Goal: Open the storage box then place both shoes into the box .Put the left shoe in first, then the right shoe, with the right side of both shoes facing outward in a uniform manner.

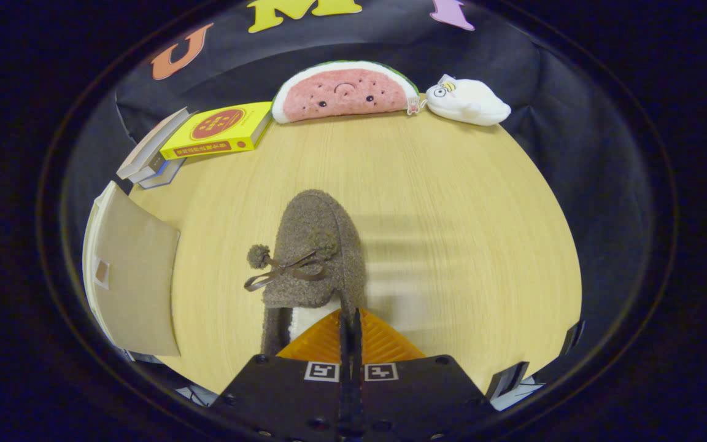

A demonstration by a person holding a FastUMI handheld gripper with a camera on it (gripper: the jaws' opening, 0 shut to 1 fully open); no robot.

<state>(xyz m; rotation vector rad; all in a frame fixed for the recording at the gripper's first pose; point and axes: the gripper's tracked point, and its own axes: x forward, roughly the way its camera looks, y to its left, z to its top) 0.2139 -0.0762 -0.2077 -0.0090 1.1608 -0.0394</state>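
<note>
The hand-held gripper (351, 322) pinches the rim of a fuzzy brown shoe (316, 255) with pom-pom laces.

Just the one camera here, riding on the gripper (351, 319) and looking forward along its fingers, tilted down at the wooden table (452, 202). It's really close to the brown fuzzy shoe (316, 245) right ahead of the pressed-together fingers. The fisheye bends it all, so the far edge with the watermelon plush (344, 92) still fits in.
</note>
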